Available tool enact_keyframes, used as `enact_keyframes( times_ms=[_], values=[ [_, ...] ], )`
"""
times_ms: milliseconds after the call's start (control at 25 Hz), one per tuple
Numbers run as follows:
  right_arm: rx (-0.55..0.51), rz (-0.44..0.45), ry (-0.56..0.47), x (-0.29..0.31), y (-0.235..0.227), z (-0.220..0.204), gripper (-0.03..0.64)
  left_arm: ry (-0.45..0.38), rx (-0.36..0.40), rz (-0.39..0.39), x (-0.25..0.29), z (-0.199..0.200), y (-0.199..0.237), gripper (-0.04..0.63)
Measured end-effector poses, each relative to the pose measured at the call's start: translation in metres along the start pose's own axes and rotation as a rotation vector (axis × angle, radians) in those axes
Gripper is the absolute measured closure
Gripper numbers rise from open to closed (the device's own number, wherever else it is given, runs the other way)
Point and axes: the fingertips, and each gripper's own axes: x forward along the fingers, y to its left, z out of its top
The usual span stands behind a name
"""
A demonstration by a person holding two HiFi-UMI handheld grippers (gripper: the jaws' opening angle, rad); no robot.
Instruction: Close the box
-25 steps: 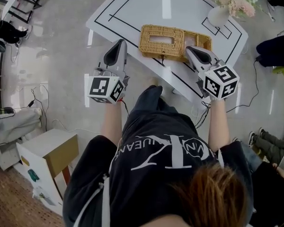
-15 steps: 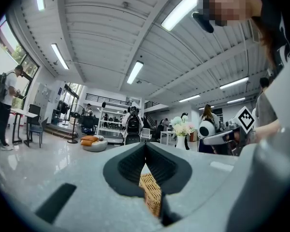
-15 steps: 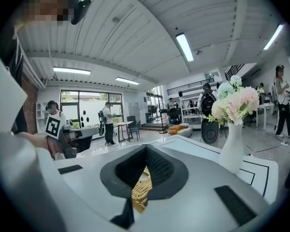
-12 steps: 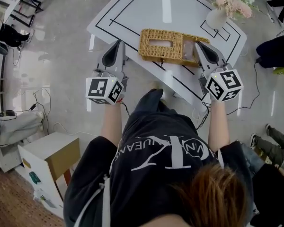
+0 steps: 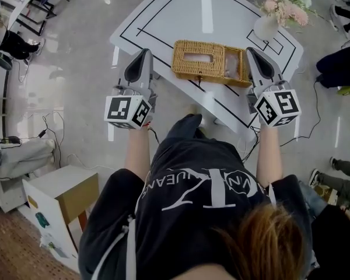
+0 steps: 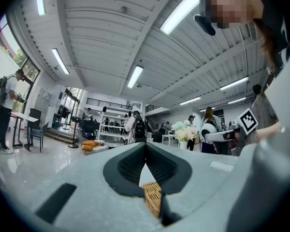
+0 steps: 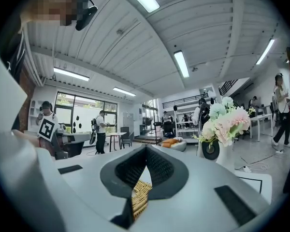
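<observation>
A wicker box (image 5: 199,57) lies on the white table (image 5: 169,13) with black lines, near its front edge. Its top has a rectangular slot. Its right end (image 5: 234,66) is a separate wicker part, and I cannot tell how it stands. My left gripper (image 5: 144,52) hovers just left of the box, shut and empty. My right gripper (image 5: 254,51) is just right of the box, also shut and empty. In the left gripper view the jaws (image 6: 146,145) meet and wicker (image 6: 153,199) shows below them. The right gripper view shows the same: gripper (image 7: 146,148), wicker (image 7: 140,197).
A white vase of pink flowers (image 5: 270,16) stands at the table's far right corner, close beyond my right gripper; it is also in the right gripper view (image 7: 217,144). A white cabinet (image 5: 58,197) stands low left. Cables lie on the floor and people stand around.
My right gripper has moved from over the box's right end to the right of it and farther onto the table. The left gripper has barely moved.
</observation>
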Motion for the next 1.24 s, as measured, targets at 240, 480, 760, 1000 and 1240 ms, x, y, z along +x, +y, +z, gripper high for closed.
enact_keyframes(
  times_ms=[240,480,760,1000,1240],
  values=[
    [-0.007,-0.012,-0.036,-0.001,-0.003,0.010,0.618,-0.018,-0.011,0.019,-0.001,0.007,0.004,0.586],
    [-0.010,-0.022,-0.057,-0.002,-0.006,0.016,0.618,-0.026,-0.010,0.026,-0.002,0.011,0.006,0.586],
    [-0.017,-0.019,-0.058,-0.004,-0.006,0.016,0.617,-0.031,-0.012,0.032,-0.003,0.014,0.005,0.586],
    [-0.010,-0.026,-0.066,-0.009,-0.006,0.017,0.618,-0.035,-0.014,0.038,-0.005,0.015,0.004,0.586],
    [-0.010,-0.029,-0.054,-0.016,-0.005,0.011,0.617,-0.037,-0.027,0.050,-0.009,0.012,0.002,0.586]
  ],
)
